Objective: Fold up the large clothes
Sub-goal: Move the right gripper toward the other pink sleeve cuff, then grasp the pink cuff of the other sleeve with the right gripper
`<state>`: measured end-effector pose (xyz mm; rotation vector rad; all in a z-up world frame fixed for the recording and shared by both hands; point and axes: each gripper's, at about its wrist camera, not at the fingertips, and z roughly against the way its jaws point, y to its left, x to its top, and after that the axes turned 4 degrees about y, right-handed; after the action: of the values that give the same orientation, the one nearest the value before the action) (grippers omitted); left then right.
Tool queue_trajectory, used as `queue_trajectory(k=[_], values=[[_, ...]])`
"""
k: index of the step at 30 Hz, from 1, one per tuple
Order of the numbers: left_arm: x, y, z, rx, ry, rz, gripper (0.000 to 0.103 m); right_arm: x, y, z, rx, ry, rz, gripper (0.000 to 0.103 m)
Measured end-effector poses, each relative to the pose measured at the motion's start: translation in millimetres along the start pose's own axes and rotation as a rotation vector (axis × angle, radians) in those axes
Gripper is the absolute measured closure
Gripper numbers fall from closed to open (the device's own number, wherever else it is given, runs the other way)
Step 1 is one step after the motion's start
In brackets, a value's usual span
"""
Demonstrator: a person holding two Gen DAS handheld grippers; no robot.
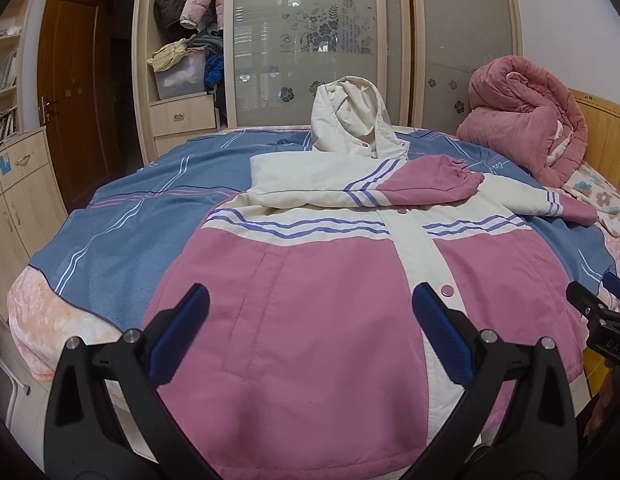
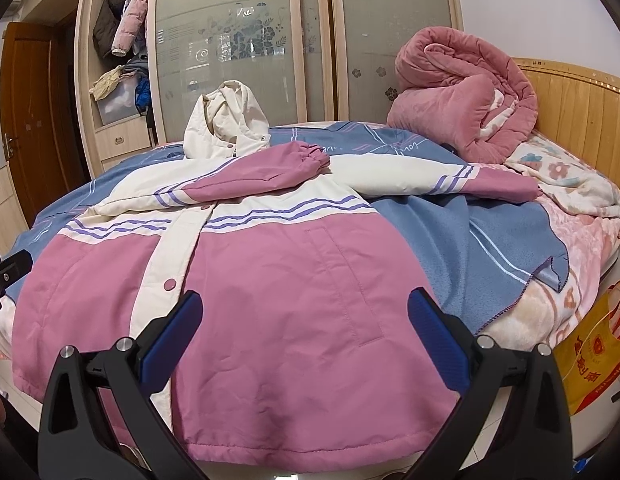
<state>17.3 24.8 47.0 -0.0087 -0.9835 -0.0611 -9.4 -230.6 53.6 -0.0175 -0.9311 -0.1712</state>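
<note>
Left wrist view: the left claw is released, jaws wide apart, above the near hem of the jacket. The jacket lies flat on the bed, one sleeve folded across its chest. The right claw is released too, over the hem.

Soft, even indoor light fills both views, with only faint shadows under the jacket sleeve folds. The frosted wardrobe doors carry dull reflections. Fisheye distortion bows the edges, the corners go black, and focus stays sharp.
</note>
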Motion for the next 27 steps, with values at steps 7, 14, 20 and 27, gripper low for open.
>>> queue_trajectory(k=[7,14,20,27], values=[[-3.5,3.8,0.4,-0.001,0.011,-0.006,0.002,-0.2,-2.3,2.7,-0.004,-0.007,-0.003,0.001],[6.3,13.1,10.5,-0.016,0.009,0.002,0.002,2.0,-9.5,6.3,-0.008,-0.029,-0.022,0.001],[50.0,-9.8,33.8,-0.152,-0.033,-0.047,0.002,7.5,-24.8,12.6,-0.019,-0.070,-0.062,0.001],[68.4,-42.5,20.2,-0.223,-0.090,-0.086,0.002,13.8,-59.0,11.7,-0.069,-0.085,-0.179,0.001]])
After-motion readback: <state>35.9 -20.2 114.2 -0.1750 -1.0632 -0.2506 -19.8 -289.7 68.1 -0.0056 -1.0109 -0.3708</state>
